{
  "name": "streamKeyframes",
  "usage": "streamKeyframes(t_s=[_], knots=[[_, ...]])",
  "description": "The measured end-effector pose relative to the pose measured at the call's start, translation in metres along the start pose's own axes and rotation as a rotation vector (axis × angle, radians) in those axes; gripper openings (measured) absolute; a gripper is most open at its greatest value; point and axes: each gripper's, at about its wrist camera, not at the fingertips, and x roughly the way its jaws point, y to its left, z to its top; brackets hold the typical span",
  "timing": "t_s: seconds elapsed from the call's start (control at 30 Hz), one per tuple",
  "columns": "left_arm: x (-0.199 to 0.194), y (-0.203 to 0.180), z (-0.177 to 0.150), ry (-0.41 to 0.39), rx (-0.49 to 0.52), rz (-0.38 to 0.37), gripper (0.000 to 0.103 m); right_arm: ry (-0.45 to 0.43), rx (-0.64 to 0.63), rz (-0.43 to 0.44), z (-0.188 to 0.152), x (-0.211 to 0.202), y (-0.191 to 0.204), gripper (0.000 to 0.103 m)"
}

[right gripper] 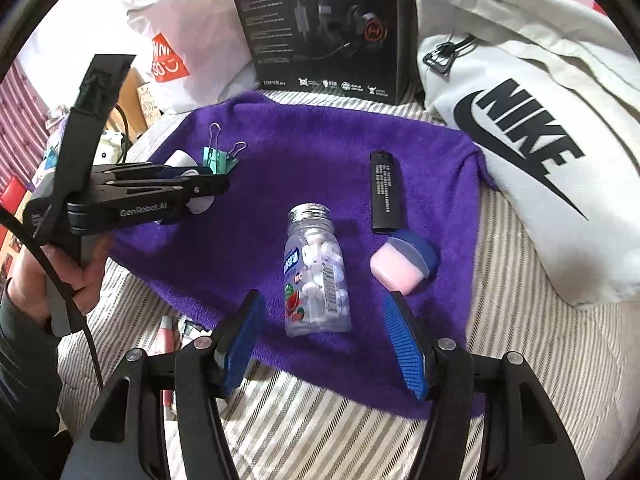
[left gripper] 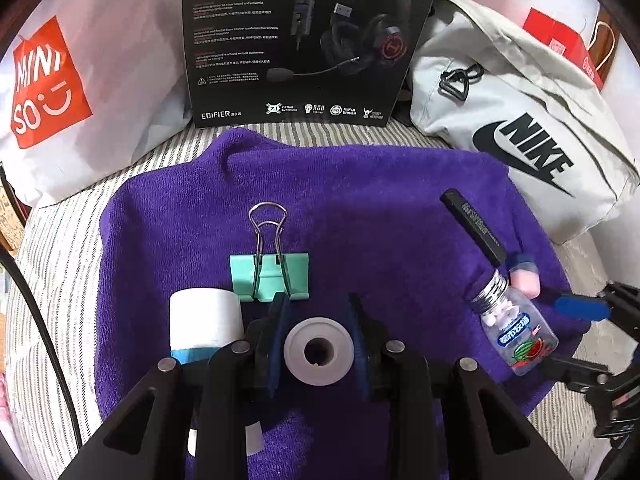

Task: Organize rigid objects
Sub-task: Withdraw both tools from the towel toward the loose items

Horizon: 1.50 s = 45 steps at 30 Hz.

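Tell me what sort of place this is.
Probably a bedroom, with the work done on a bed: the purple towel lies on soft striped bedding, and a Miniso shopping bag, a Nike bag and a headset box are piled behind it.

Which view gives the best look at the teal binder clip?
The left wrist view: the teal binder clip lies on the purple towel just ahead of the left gripper, its body and wire handles unobstructed. In the right wrist view it is small, far off and partly behind the left gripper.
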Motion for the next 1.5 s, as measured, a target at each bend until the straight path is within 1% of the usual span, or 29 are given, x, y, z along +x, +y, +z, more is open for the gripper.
streamKeyframes(t_s=[0.13, 0.23, 0.3, 0.33, 0.53, 0.7, 0.77, 0.97, 1.1, 1.3, 1.4, 1.47, 1.5], knots=[[-0.001, 0.001, -0.001, 0.007, -0.007, 0.005, 0.03, -0.005, 0.011, -0.004, -0.008, -0.009, -0.002, 0.062], [-0.002, 0.003, -0.001, 0.013, -0.017, 0.008, 0.036, -0.005, 0.02, -0.008, -0.011, -0.01, -0.005, 0.062], [-0.004, 0.003, -0.002, 0.016, -0.027, 0.003, 0.043, -0.007, 0.026, -0.008, -0.013, -0.013, -0.006, 0.062], [-0.005, 0.003, -0.002, 0.018, -0.031, 0.002, 0.044, -0.009, 0.028, -0.007, -0.015, -0.015, -0.007, 0.062], [-0.016, 0.0, -0.008, 0.022, -0.032, 0.013, 0.044, -0.02, 0.038, -0.01, -0.024, -0.024, -0.006, 0.062], [-0.039, -0.007, -0.016, -0.005, -0.008, 0.048, 0.044, -0.034, 0.085, -0.014, -0.035, -0.033, -0.007, 0.062], [-0.054, -0.01, -0.024, -0.025, -0.006, 0.057, 0.044, -0.032, 0.113, -0.018, -0.039, -0.036, -0.01, 0.062], [-0.087, -0.015, -0.053, -0.044, -0.053, 0.025, 0.044, -0.027, 0.21, -0.026, -0.057, -0.046, -0.02, 0.062], [-0.096, -0.029, -0.079, -0.02, -0.051, 0.008, 0.044, -0.028, 0.228, -0.032, -0.071, -0.057, -0.018, 0.062], [-0.087, -0.043, -0.106, 0.04, -0.086, -0.006, 0.044, -0.037, 0.213, -0.028, -0.092, -0.072, -0.004, 0.062], [-0.079, -0.051, -0.12, 0.087, -0.085, 0.015, 0.044, -0.04, 0.215, -0.023, -0.101, -0.077, -0.001, 0.062], [-0.076, -0.054, -0.126, 0.095, -0.088, 0.024, 0.044, -0.034, 0.213, -0.025, -0.107, -0.078, 0.0, 0.063], [-0.075, -0.055, -0.126, 0.099, -0.093, 0.027, 0.044, -0.026, 0.211, -0.04, -0.111, -0.077, 0.0, 0.063]])
